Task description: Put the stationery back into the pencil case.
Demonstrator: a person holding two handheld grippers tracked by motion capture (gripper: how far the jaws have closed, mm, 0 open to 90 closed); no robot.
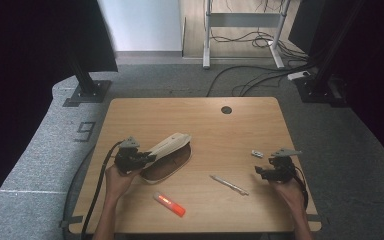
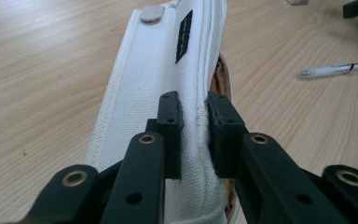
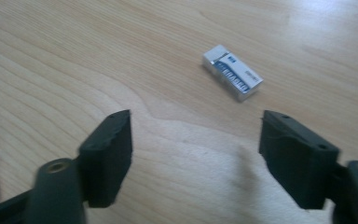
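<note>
A cream canvas pencil case (image 1: 169, 152) with a brown inside lies left of the table's middle, its flap raised. My left gripper (image 1: 147, 159) is shut on the edge of that white flap (image 2: 149, 88), the fabric pinched between its two pads (image 2: 171, 126). A white pen (image 1: 229, 184) lies right of the case, also in the left gripper view (image 2: 338, 70). An orange marker (image 1: 169, 204) lies near the front edge. A small white and blue eraser (image 1: 257, 154) sits just ahead of my right gripper (image 1: 261, 171), which stands open over bare wood; the eraser (image 3: 232, 72) is beyond its jaws.
The wooden table (image 1: 145, 117) has a round cable hole (image 1: 226, 109) at the back. Black stand bases (image 1: 87, 92) rest on the grey floor on both sides. Cables trail from both grippers off the front edge.
</note>
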